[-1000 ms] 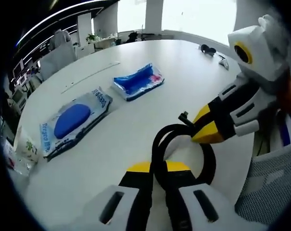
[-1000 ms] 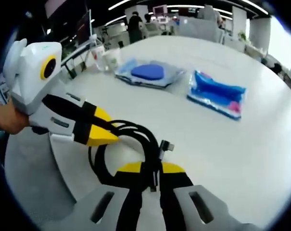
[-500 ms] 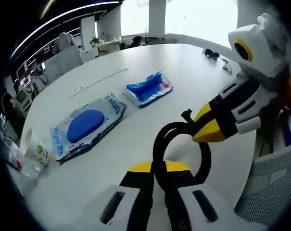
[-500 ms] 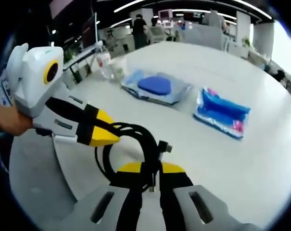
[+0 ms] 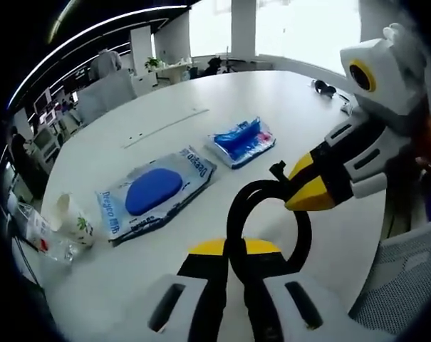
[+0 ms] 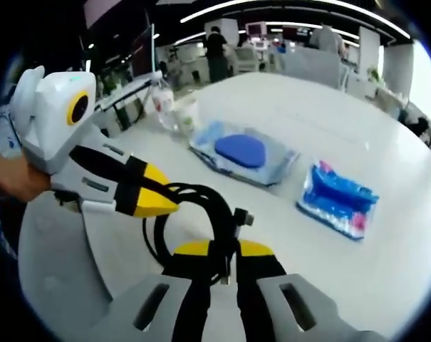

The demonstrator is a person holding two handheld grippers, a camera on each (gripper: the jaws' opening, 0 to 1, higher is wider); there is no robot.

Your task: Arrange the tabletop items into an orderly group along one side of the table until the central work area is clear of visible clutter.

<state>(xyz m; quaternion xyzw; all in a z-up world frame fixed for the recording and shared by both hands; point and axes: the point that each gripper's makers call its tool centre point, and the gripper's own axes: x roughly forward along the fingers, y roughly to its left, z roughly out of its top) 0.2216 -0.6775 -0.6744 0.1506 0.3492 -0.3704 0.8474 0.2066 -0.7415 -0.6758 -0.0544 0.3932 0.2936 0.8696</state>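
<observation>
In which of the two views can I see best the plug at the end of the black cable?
The right gripper view shows it best: the plug stands out against the white table, just above the right gripper, which holds the black cable. In the left gripper view the plug is small and dark beside the right gripper's yellow fingers.

an open-plan office: a big round white meeting table [image 5: 272, 92], rows of desks with monitors [image 6: 256, 30] behind, long ceiling strip lights [image 6: 272, 8], a mesh office chair [image 5: 404, 285], people [image 6: 216, 51] standing about.
</observation>
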